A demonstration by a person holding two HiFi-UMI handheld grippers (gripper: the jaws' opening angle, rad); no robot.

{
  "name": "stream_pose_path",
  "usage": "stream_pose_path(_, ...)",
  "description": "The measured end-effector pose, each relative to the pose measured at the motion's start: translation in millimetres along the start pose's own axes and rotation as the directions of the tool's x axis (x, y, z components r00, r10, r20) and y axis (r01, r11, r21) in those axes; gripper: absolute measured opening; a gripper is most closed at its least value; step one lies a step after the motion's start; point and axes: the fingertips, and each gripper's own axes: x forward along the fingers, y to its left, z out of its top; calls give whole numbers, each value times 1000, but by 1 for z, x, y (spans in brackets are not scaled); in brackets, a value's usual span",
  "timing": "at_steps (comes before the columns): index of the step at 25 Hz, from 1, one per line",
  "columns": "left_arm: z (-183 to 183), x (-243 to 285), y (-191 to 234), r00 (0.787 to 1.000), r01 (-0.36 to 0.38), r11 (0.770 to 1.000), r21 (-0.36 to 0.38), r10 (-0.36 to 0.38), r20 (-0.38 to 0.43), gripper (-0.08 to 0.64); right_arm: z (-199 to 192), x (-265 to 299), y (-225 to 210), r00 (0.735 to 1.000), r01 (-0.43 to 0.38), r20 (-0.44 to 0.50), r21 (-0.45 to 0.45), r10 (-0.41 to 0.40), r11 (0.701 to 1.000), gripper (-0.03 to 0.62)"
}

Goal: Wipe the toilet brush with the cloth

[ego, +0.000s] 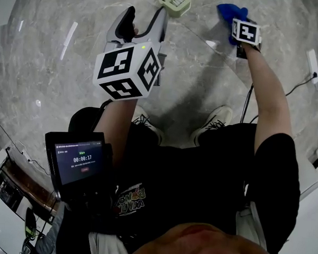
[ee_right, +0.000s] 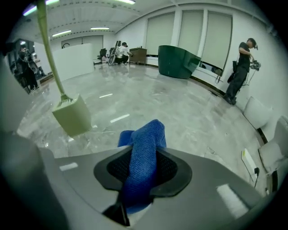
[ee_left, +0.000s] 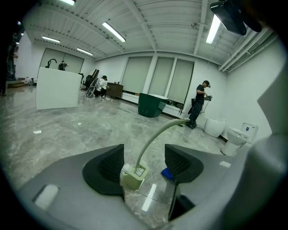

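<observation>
The toilet brush stands in its pale green holder (ego: pixel 175 2) on the marble floor, its long pale handle (ee_left: pixel 155 137) rising from it. My left gripper (ego: pixel 143 18) hangs over the floor just short of the holder. It is open: in the left gripper view the holder (ee_left: pixel 133 176) and handle show in the gap between the jaws (ee_left: pixel 143 164), touching neither pad. To the right of the holder, my right gripper (ego: pixel 239 27) is shut on a blue cloth (ego: pixel 230 12). In the right gripper view the cloth (ee_right: pixel 146 139) is bunched between the pads, with the holder (ee_right: pixel 72 116) at left.
A white power strip (ego: pixel 312 65) with a cable lies on the floor at right. The person's shoes (ego: pixel 215 121) stand below the grippers. A timer screen (ego: pixel 78 161) hangs at the person's left side. Farther off are white toilets (ee_left: pixel 236 140), a green bin (ee_left: pixel 150 104) and several people.
</observation>
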Motion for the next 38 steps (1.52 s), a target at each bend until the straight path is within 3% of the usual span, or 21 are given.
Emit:
stream_pose_path(10, -6, 6, 5, 1000, -11, 1000, -3, 10, -24, 285, -10, 12, 28, 997, -73, -27, -71, 71, 995, 137)
stream_pose_path(13, -6, 6, 2, 1000, 1, 1000, 18, -1, -22, 285, -1, 5, 26, 998, -55, 37, -83, 58, 995, 198)
stream_pose_path(15, -6, 6, 1, 1000, 5, 1000, 23, -5, -24, 285, 9, -2, 19, 996, -20, 83, -66, 25, 998, 201)
stream_pose_path(17, -7, 6, -1, 1000, 6, 1000, 25, -5, -27, 281, 23, -11, 7, 990, 17, 141, 21, -20, 1000, 218)
stream_pose_path(19, -7, 5, -2, 1000, 2, 999, 39, -1, -30, 253, 49, -27, -10, 970, 41, 230, 184, -83, 982, 222)
stream_pose_path(20, -8, 6, -2, 1000, 0, 999, 47, 1, -32, 231, 65, -38, -16, 955, 32, 275, 272, -109, 962, 198)
stream_pose_path(22, -8, 6, -1, 1000, 0, 999, 47, 2, -31, 200, 97, -62, -13, 931, -47, 351, 377, -96, 925, 54)
stream_pose_path(23, -8, 5, -1, 1000, -1, 999, 41, 2, -28, 172, 111, -74, -3, 921, -93, 385, 375, -63, 922, 2)
stream_pose_path(27, -1, 1, 3, 1000, -17, 1000, 15, 17, 2, 12, 151, -106, 50, 880, -172, 471, 196, 61, 965, 0)
stream_pose_path(30, 5, -2, 1, 1000, -17, 1000, 10, 17, 18, 2, 155, -113, 76, 868, -221, 477, 128, 136, 967, -2)
stream_pose_path(34, 6, -2, 1, 1000, -19, 1000, 25, 19, 21, 2, 152, -118, 90, 872, -258, 454, 116, 180, 959, 0)
stream_pose_path(38, 8, -6, 0, 1000, -17, 1000, -10, 17, 9, 2, 151, -136, 104, 873, -285, 437, 101, 215, 953, 0)
